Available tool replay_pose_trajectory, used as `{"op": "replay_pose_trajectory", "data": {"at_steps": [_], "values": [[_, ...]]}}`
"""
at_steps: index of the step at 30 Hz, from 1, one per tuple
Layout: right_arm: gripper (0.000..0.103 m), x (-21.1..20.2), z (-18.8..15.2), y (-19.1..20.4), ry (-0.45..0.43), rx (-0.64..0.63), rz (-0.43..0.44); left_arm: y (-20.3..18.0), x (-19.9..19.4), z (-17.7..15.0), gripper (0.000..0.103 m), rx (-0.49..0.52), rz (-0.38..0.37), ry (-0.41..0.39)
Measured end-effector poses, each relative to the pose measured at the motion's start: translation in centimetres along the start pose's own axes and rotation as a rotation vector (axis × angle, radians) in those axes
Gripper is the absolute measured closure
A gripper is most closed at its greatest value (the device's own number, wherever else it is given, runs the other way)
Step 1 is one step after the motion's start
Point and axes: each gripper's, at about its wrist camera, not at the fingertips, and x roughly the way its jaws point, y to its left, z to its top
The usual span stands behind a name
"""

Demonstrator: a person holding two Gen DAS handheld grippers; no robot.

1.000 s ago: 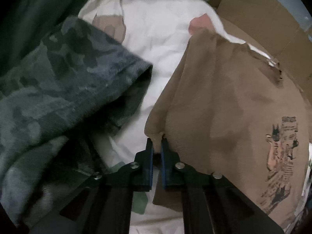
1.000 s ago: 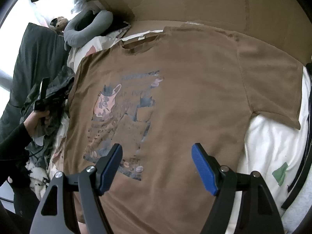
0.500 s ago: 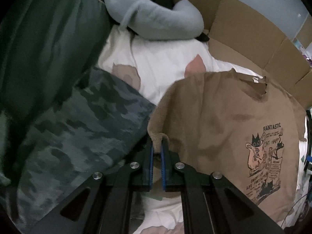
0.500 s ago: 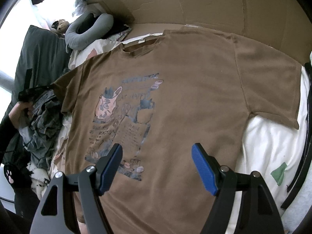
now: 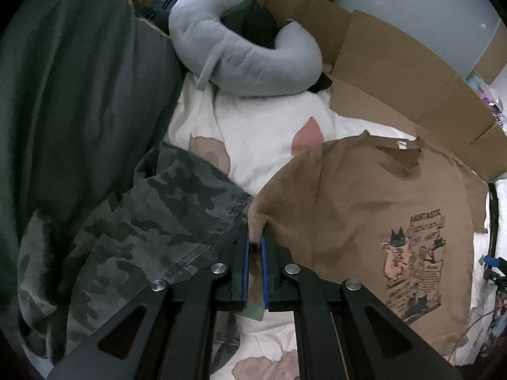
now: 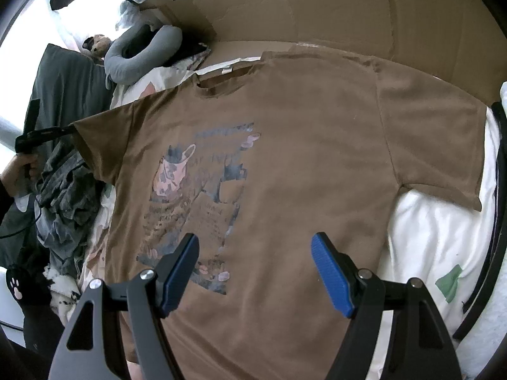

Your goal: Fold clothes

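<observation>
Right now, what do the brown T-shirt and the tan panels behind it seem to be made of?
Brown T-shirt: soft matte knit, probably cotton jersey; it drapes limply from the left gripper and bears a printed graphic. Tan panels: corrugated cardboard, dull finish, with straight creases and rough cut edges.

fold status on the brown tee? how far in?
Early. Done: the brown T-shirt lies spread print-up on the white bedding, no fold in it yet. In hand: the left gripper is shut on its sleeve edge, pulled out sideways; the right gripper hangs open over the lower front, holding nothing. Left: every fold, plus the camouflage garment heaped beside it.
</observation>
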Motion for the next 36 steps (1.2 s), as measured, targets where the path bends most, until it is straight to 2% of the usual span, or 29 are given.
{"op": "replay_pose_trajectory", "data": {"at_steps": [11, 17, 22, 29, 34, 35, 36], "values": [[0.030, 0.0, -0.5, -0.4, 0.000, 0.014, 0.014, -0.1, -1.3, 1.1, 0.097, -0.004, 0.042, 0.030], [0.030, 0.2, -1.0, -0.6, 0.012, 0.009, 0.006, 1.7, 0.7, 0.5, 0.097, -0.046, 0.045, 0.052], [0.030, 0.4, -1.1, -0.7, 0.022, 0.011, 0.002, 2.5, 2.3, -0.6, 0.097, -0.077, 0.010, 0.070], [0.030, 1.0, -1.1, 1.4, 0.050, -0.065, 0.012, 3.2, 4.3, -1.9, 0.097, -0.117, -0.002, 0.079], [0.030, 0.2, -0.9, 5.1, 0.073, -0.171, -0.003, 3.2, 3.1, -2.7, 0.096, -0.151, -0.036, 0.049], [0.030, -0.1, -0.8, 5.9, 0.077, -0.198, -0.007, 3.1, 2.6, -2.8, 0.095, -0.154, -0.047, 0.042], [0.030, -0.3, -0.8, 6.8, 0.082, -0.224, -0.011, 3.0, 2.2, -3.0, 0.082, -0.155, -0.057, 0.036]]}}
